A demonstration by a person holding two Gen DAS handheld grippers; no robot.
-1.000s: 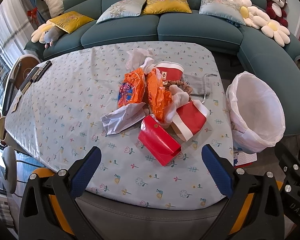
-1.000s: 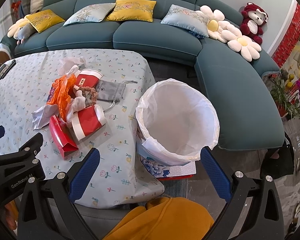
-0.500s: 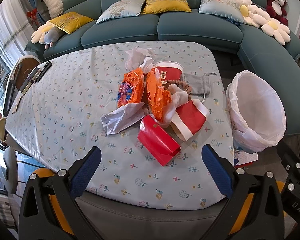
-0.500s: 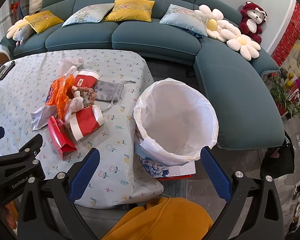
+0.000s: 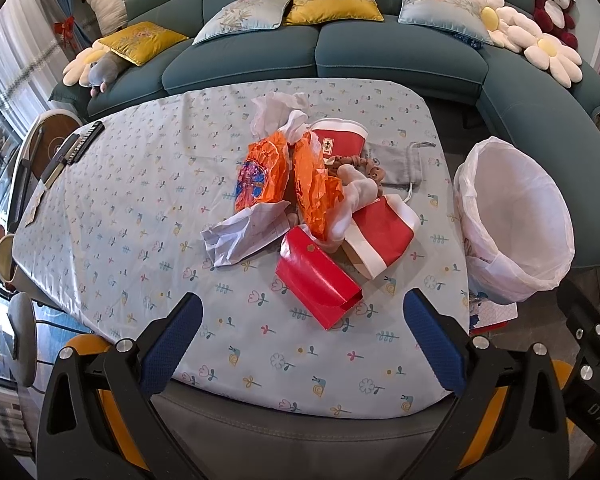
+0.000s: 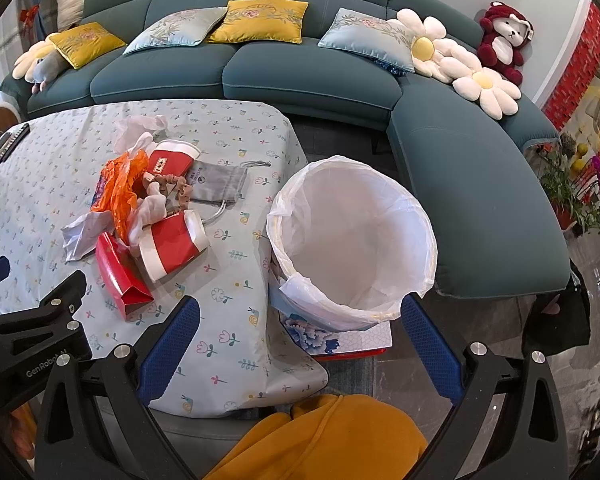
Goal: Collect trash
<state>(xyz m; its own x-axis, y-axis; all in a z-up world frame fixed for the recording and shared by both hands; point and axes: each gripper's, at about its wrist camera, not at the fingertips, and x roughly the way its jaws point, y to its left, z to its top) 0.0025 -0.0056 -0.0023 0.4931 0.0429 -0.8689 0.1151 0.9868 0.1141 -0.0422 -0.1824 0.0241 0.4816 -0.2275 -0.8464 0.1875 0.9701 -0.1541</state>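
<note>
A heap of trash lies on the table: a flat red packet, a tipped red and white paper cup, a second red cup, orange wrappers, crumpled white paper and white tissue. A bin with a white liner stands on the floor right of the table; it also shows in the right wrist view. My left gripper is open and empty, just short of the red packet. My right gripper is open and empty, before the bin.
A grey drawstring pouch and a brown scrunchie lie in the heap. Remotes lie at the table's left edge. A teal sofa with cushions curves behind and right. A flat printed box lies under the bin.
Both grippers have crept slightly forward and stay open. Nothing on the table has moved.
</note>
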